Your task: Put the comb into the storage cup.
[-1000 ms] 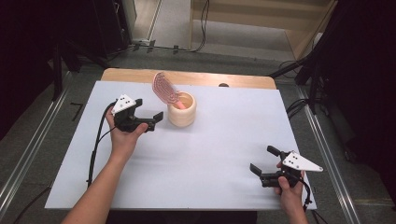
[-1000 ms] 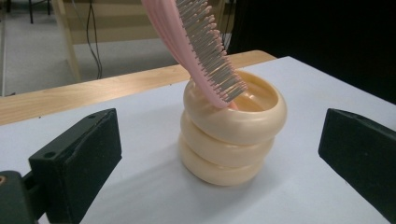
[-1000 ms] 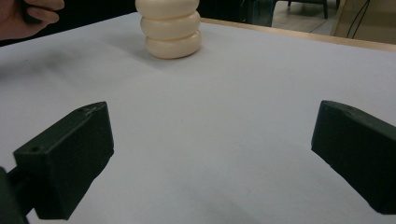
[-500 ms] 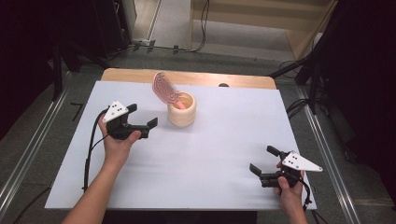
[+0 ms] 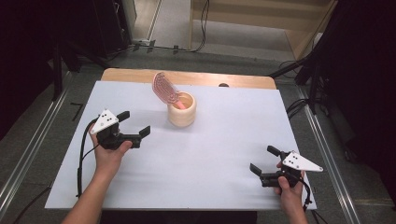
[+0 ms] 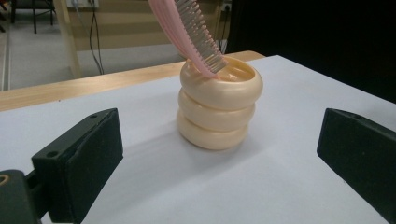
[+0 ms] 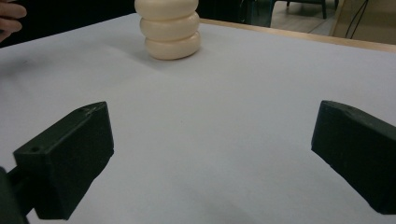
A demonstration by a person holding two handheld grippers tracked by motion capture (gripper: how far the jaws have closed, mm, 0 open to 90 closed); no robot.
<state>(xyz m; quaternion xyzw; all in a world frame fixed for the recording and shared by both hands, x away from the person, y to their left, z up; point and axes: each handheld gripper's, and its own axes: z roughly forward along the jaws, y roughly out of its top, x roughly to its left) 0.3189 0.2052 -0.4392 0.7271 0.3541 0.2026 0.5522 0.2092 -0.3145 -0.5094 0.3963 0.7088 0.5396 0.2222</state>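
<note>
The left hand-held gripper has drawn back from the cream, three-ringed ceramic cup over the last second, sliding toward seven o'clock across the white bench. It now sits well apart from the cup, jaws spread wide and holding nothing. In the left gripper view the cup stands upright between the two black jaws but clearly beyond them. The pink ridged plastic comb leans out of the cup's mouth toward eleven o'clock, its lower end inside the rim. The right hand-held gripper has not moved; it rests at the bench's five o'clock corner, also splayed and empty. To me, that retreat suggests the comb has been delivered and let go, so the placing looks done.
</note>
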